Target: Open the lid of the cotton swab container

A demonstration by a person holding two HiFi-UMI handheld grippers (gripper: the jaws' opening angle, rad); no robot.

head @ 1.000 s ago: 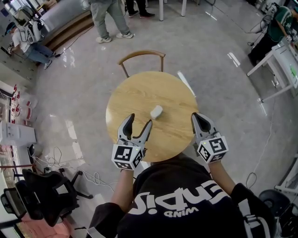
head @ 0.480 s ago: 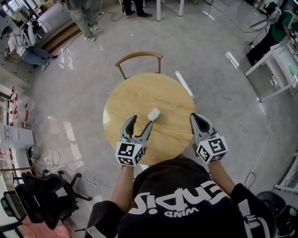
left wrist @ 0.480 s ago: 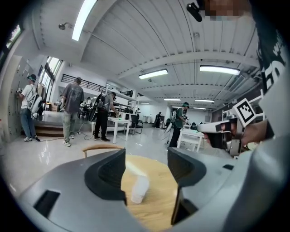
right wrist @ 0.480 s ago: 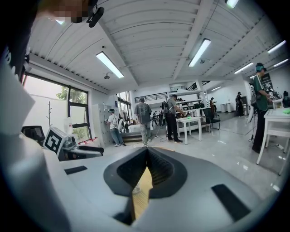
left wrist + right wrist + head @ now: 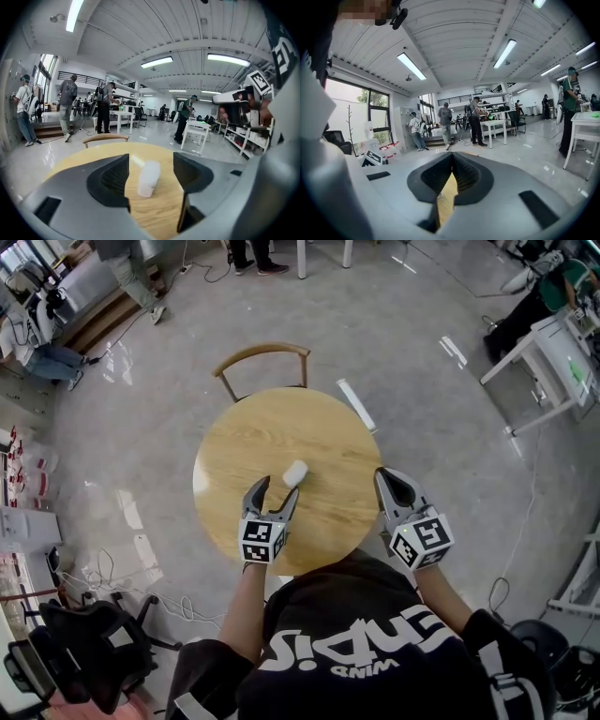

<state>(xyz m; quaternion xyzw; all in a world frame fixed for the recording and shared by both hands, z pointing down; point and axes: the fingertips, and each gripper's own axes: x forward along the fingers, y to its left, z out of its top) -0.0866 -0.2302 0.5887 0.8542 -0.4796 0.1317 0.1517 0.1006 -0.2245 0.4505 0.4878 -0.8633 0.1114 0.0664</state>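
black shirt (image 5: 356, 662) with white letters; left gripper (image 5: 275, 489) and right gripper (image 5: 383, 474) are grey, each with a black-and-white marker cube (image 5: 262, 540).

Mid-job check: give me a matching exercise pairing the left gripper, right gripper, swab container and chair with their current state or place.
1. left gripper
2. right gripper
3. swab container
4. chair

A. at the far edge of the table
B. jaws shut, holding nothing
C. jaws open, gripping nothing
D. white, resting on the table top

Pairs: 1-C, 2-B, 3-D, 4-A
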